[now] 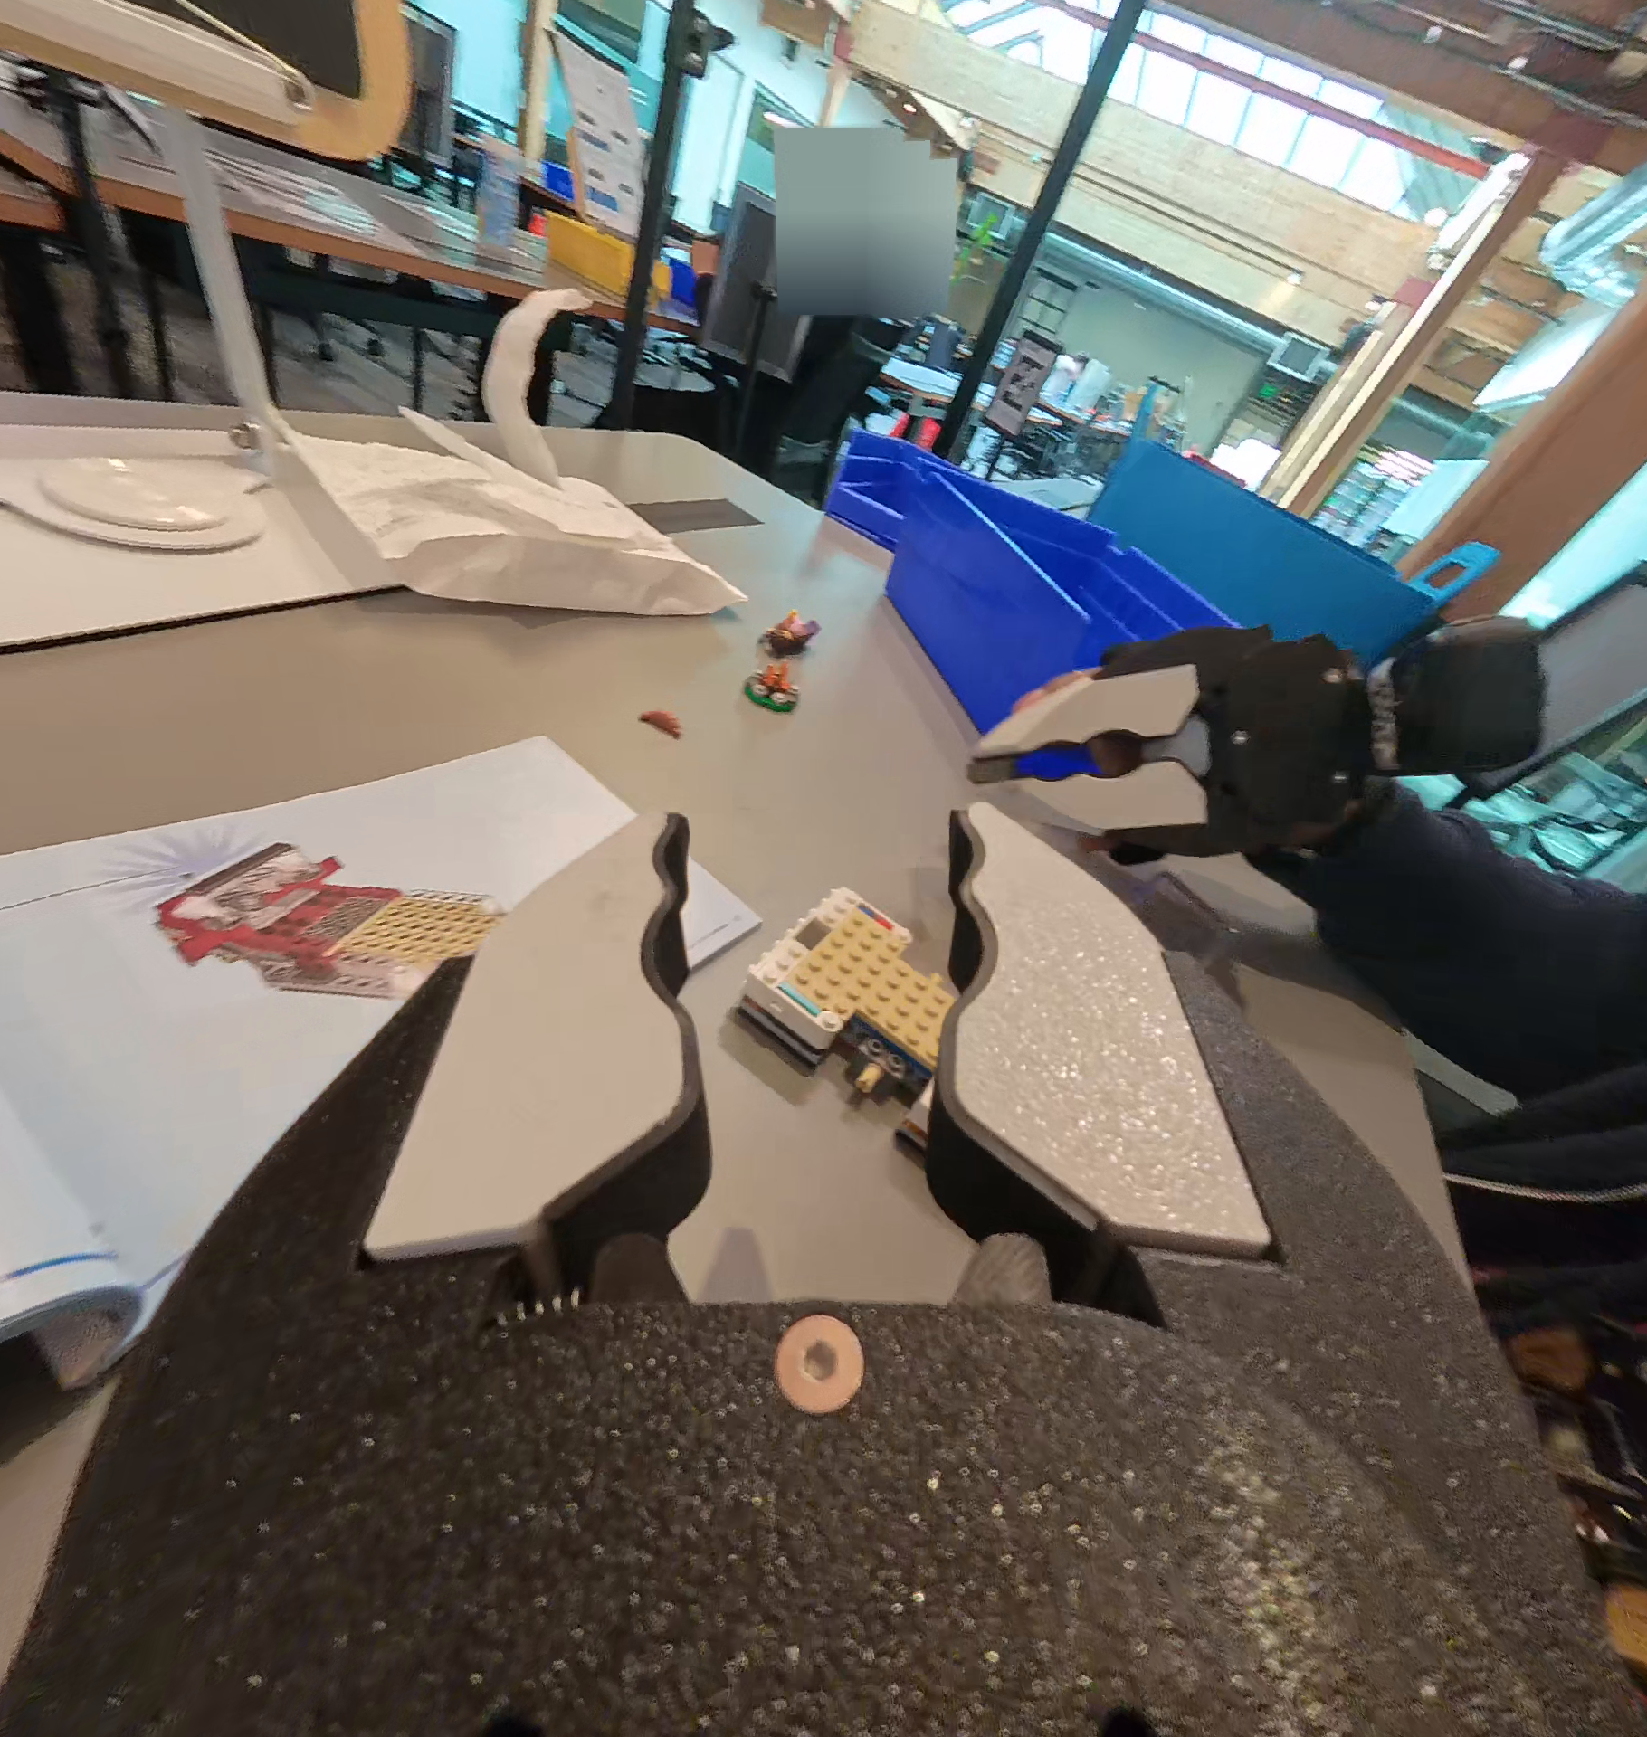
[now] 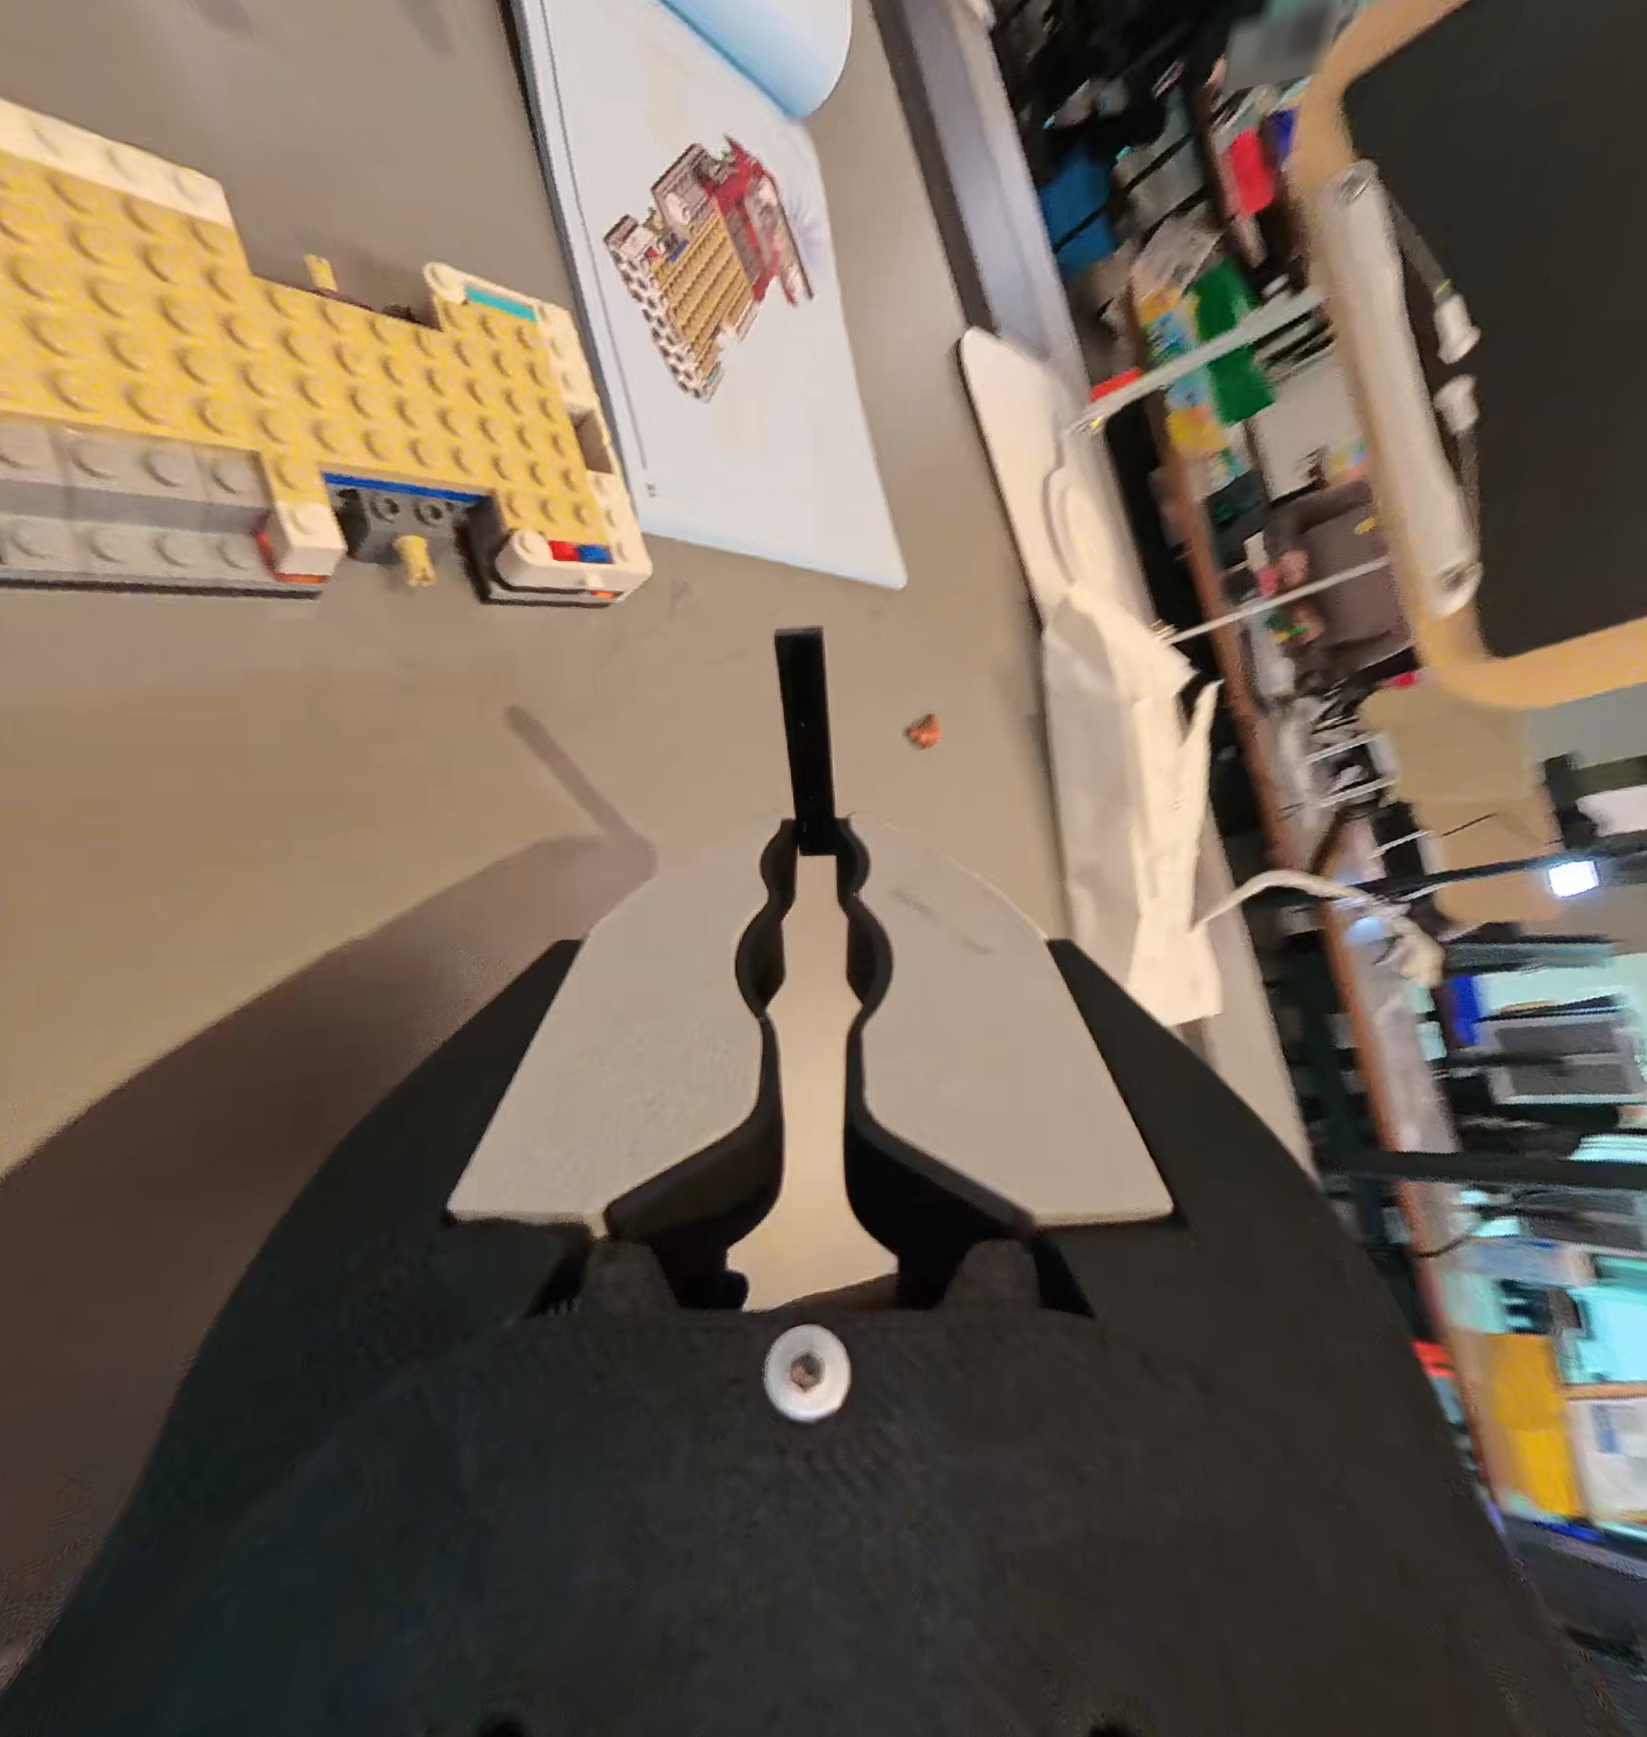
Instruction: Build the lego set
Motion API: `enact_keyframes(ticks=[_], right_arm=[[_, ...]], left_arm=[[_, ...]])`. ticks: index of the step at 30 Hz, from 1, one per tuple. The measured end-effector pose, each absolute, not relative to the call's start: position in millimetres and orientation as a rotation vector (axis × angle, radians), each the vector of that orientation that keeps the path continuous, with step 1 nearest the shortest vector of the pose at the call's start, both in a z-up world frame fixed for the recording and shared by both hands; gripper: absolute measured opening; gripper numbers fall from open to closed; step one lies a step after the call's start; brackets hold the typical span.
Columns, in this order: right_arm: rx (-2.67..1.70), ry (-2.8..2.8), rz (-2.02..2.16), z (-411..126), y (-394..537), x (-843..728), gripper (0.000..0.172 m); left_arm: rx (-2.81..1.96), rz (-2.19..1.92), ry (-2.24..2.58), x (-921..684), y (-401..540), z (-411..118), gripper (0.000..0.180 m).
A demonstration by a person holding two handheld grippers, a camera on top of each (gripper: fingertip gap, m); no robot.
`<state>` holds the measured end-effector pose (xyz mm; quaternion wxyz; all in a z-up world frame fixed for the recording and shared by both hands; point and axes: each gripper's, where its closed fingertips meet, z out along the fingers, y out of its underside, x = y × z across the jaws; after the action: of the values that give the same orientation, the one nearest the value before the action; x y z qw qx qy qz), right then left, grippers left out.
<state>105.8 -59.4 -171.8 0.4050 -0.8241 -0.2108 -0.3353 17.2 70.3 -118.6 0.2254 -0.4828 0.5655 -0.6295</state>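
Observation:
My left gripper [image 1: 820, 827] is open and hovers over a tan and white brick model [image 1: 848, 978] on the grey table [image 1: 425, 686]. The model lies between its fingers; the left finger [image 1: 613, 940] stands apart from it. My right gripper [image 2: 817, 837] is shut on a thin black bar [image 2: 806, 733] that sticks straight out from its fingertips above the table. The model shows at the upper left of the right wrist view [image 2: 284, 376]. The right gripper also shows in the left wrist view [image 1: 998, 757], to the right of the model, in a gloved hand.
An open instruction booklet [image 1: 284, 893] lies left of the model. A small brown piece [image 1: 662, 722], a green-based piece [image 1: 773, 686] and another small piece [image 1: 790, 634] lie farther off. Blue bins [image 1: 1036, 583] stand at the right, a white paper bag [image 1: 519, 536] and a white stand [image 1: 143, 508] at the back left. Spacing between my two grippers at the tips: around 15 centimetres.

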Motion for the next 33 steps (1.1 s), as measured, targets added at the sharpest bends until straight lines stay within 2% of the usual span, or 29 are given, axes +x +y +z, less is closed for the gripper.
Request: enact_keyframes(ticks=[7,15,26,33], right_arm=[[-1.798,-0.766,-1.155,-140,-42,106,0.007],[-1.382,-0.933,-1.44,-100,-24,95,0.007],[-1.08,-1.014,-1.526,-91,-26,59,0.007],[-1.016,-1.066,-1.545,-96,-24,44,0.007]], left_arm=[[-1.33,-1.892,1.709,16,42,-113,0.054],[-1.599,-2.151,1.738,46,19,-90,0.053],[-1.656,-2.39,1.842,37,-22,-100,0.048],[-1.655,-2.3,2.021,27,-44,-116,0.043]])
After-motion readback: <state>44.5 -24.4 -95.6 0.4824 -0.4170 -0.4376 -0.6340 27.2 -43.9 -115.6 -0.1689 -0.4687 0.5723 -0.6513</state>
